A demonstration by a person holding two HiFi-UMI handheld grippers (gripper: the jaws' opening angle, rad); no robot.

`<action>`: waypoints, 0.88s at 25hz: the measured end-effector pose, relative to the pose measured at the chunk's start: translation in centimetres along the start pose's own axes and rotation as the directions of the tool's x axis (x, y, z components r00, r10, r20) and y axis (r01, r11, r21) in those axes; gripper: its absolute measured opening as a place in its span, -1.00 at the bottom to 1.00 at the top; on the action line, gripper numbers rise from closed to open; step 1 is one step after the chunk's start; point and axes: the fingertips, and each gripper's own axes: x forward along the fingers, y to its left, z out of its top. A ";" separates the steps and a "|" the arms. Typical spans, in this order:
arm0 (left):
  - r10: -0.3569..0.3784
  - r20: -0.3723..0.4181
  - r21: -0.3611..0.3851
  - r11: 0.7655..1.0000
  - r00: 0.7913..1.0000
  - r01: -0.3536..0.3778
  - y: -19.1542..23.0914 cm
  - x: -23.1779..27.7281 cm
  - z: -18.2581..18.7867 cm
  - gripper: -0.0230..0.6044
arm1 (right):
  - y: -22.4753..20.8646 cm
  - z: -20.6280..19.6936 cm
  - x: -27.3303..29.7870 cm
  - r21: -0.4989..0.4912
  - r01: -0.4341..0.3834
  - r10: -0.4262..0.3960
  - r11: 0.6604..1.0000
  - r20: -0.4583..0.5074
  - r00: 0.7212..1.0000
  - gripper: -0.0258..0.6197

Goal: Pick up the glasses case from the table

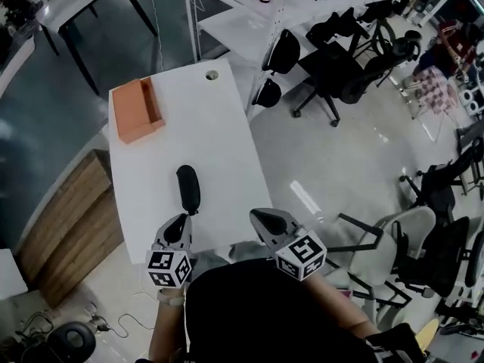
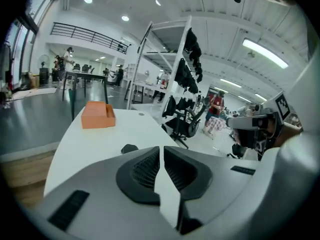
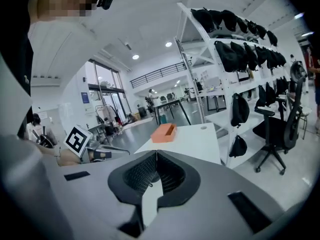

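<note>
White tabletop [image 1: 219,127] bare along its right edge and middle, orange open-topped box [image 1: 136,110] blocking the far left corner, black oblong glasses case [image 1: 188,188] by the near edge.

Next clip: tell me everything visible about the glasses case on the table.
The glasses case is a black, matte, elongated oval with rounded ends. It looks closed, and no seam or hinge can be made out. It lies flat on the white table near the person's edge, with its long axis pointing away from them. Nothing grips it. The left hand-held gripper, jaws shut, sits at its near end, but whether they touch cannot be told.
</note>
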 end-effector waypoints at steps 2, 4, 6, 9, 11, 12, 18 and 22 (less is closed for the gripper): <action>0.049 -0.011 -0.021 0.999 0.999 -0.050 0.6 0.7 -0.8 -0.85 | -0.5 -0.2 0.1 -0.005 -0.026 0.026 1.000 -0.016 1.000 -0.84; 0.079 -0.025 -0.038 0.996 0.997 -0.080 1.2 1.6 -1.4 -0.76 | -1.1 -0.2 0.2 -0.013 -0.041 0.040 0.999 -0.025 0.999 -0.84; 0.092 -0.052 -0.044 0.995 0.994 -0.095 1.6 2.9 -2.0 -0.60 | -1.7 -0.1 0.1 -0.019 -0.043 0.042 0.999 -0.031 0.999 -0.84; 0.104 -0.113 -0.039 0.993 0.988 -0.109 2.5 4.9 -3.0 -0.38 | -2.5 -0.1 -0.4 -0.004 -0.020 0.020 1.000 -0.031 0.999 -0.84; 0.112 -0.148 -0.039 0.992 0.983 -0.119 3.5 6.2 -3.5 -0.28 | -2.9 -0.1 -0.7 0.007 0.007 -0.007 1.000 -0.032 0.999 -0.84; 0.114 -0.165 -0.039 0.992 0.980 -0.122 3.9 6.8 -3.8 -0.19 | -3.1 -0.2 -0.8 0.012 0.023 -0.022 1.000 -0.035 0.999 -0.84; 0.107 -0.265 -0.008 0.994 0.958 -0.113 6.3 10.6 -5.6 0.06 | -4.8 -1.1 -2.6 0.064 0.160 -0.157 0.985 -0.046 0.986 -0.84; 0.088 -0.330 0.017 0.996 0.940 -0.088 7.5 12.8 -7.3 0.12 | -5.3 -1.7 -3.8 0.101 0.269 -0.267 0.958 -0.035 0.963 -0.84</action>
